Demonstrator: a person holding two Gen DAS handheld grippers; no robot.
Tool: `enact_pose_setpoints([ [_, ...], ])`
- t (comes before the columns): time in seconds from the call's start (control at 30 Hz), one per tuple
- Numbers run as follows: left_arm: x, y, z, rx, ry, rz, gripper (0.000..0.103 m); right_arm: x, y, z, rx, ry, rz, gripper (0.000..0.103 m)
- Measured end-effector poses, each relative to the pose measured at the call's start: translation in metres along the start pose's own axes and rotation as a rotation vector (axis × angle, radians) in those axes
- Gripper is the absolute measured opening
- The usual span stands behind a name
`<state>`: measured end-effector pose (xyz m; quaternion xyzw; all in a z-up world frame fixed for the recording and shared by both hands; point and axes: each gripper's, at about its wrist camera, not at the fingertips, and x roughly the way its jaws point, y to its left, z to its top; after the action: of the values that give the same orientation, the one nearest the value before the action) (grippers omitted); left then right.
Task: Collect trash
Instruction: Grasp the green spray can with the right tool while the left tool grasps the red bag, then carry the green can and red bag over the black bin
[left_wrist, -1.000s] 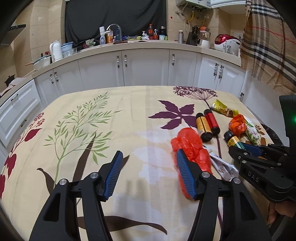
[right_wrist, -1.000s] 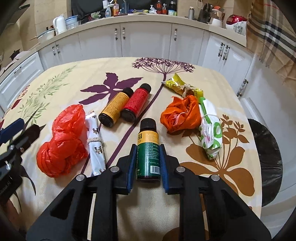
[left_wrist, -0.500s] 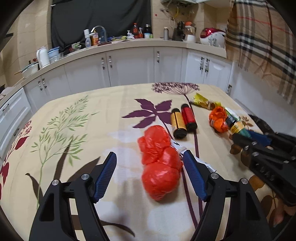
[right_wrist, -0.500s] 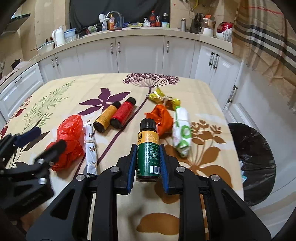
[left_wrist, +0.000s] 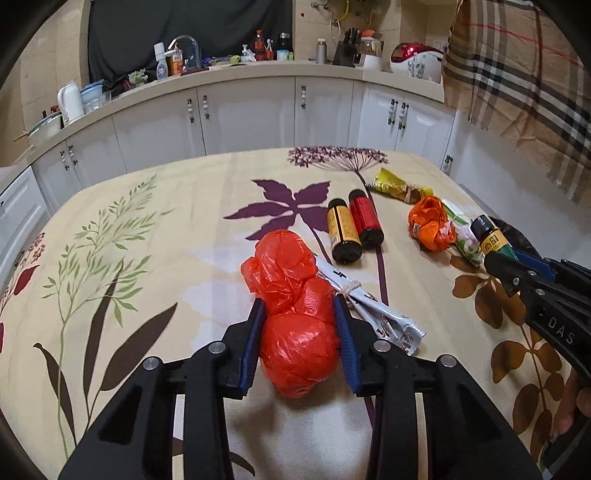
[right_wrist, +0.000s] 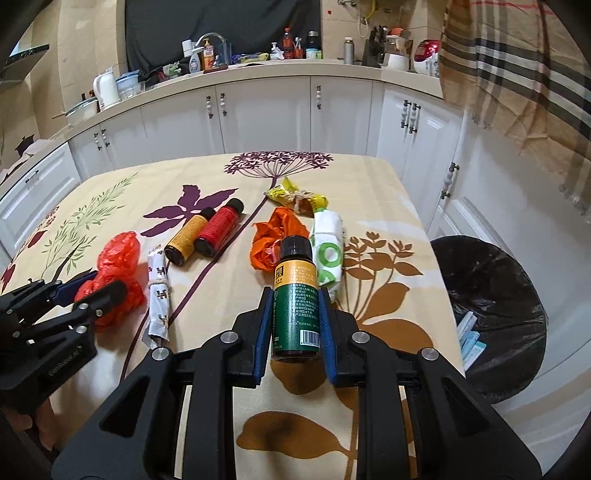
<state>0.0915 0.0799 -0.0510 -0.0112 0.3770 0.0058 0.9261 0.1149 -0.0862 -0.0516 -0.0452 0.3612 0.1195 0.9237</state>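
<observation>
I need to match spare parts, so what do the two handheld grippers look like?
Both are matte black frames with triangular cut-outs and silver pivot screws. Each finger carries a ribbed blue pad. The right gripper shows white "DAS" lettering on its side; the left gripper has faint grey lettering, unreadable here. No cables or sleeves show.

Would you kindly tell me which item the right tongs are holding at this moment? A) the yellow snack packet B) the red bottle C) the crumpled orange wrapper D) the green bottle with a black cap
D: the right tongs have their blue pads pressed on both sides of the green bottle, while the other three items lie untouched on the table.
</observation>
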Motion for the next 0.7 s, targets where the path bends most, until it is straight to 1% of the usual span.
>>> enact_pose_setpoints([
  [0.13,-0.011,-0.003,0.004,0.002,-0.031,-0.012,0.037,-0.004,-0.007,0.001,0.016,-0.015,-0.013,0.023],
  [0.33,-0.030,-0.023,0.021,0.032,-0.112,-0.067,0.037,-0.014,-0.030,0.006,0.054,-0.052,-0.064,0.023],
  [0.5,-0.029,-0.054,0.037,0.090,-0.150,-0.135,0.037,-0.024,-0.061,0.010,0.100,-0.083,-0.126,0.023],
  [0.7,-0.024,-0.093,0.050,0.146,-0.192,-0.193,0.037,-0.036,-0.104,0.011,0.158,-0.115,-0.215,0.023],
])
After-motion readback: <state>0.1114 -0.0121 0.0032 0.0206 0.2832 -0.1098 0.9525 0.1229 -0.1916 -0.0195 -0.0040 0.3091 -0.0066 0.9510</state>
